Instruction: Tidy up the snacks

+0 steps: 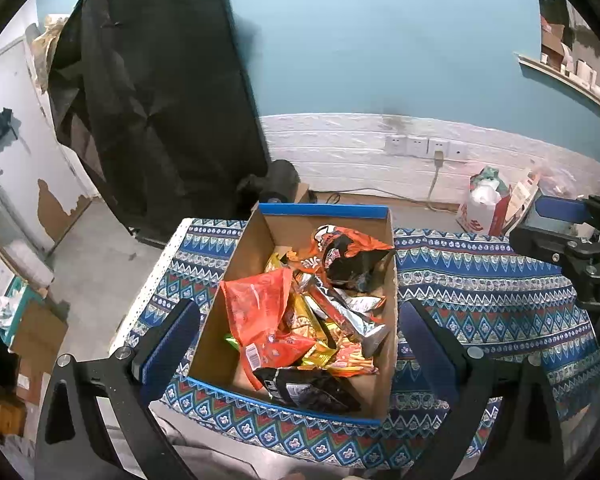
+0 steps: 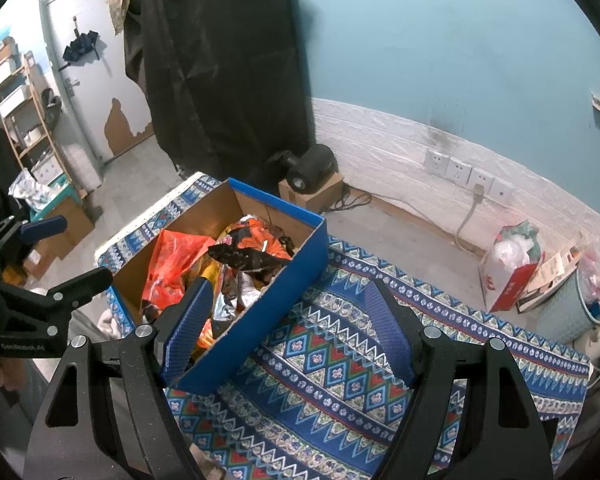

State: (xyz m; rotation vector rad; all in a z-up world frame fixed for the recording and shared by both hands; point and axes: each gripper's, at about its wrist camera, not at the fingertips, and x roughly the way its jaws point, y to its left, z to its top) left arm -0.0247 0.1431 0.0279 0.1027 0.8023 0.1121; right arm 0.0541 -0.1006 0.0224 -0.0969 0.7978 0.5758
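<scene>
A blue cardboard box (image 1: 256, 240) stands on the patterned tablecloth (image 1: 480, 276), filled with several snack bags: an orange-red bag (image 1: 256, 308), an orange and black bag (image 1: 348, 252), a black bag (image 1: 308, 390) and silver and gold packets. My left gripper (image 1: 296, 344) is open and empty, held above the box with its fingers either side of it. My right gripper (image 2: 288, 332) is open and empty over the cloth at the box's right wall (image 2: 268, 308). The box also shows in the right wrist view, with the orange-red bag (image 2: 172, 264) inside. Each gripper appears in the other's view, the right one (image 1: 568, 236) and the left one (image 2: 32, 264).
A tall black covered object (image 1: 160, 100) stands behind the table's far left corner. A black device (image 2: 312, 168) sits on a small carton on the floor. A white and red bag (image 2: 508, 268) and a pale bin (image 2: 568, 308) stand by the wall with sockets (image 2: 468, 176).
</scene>
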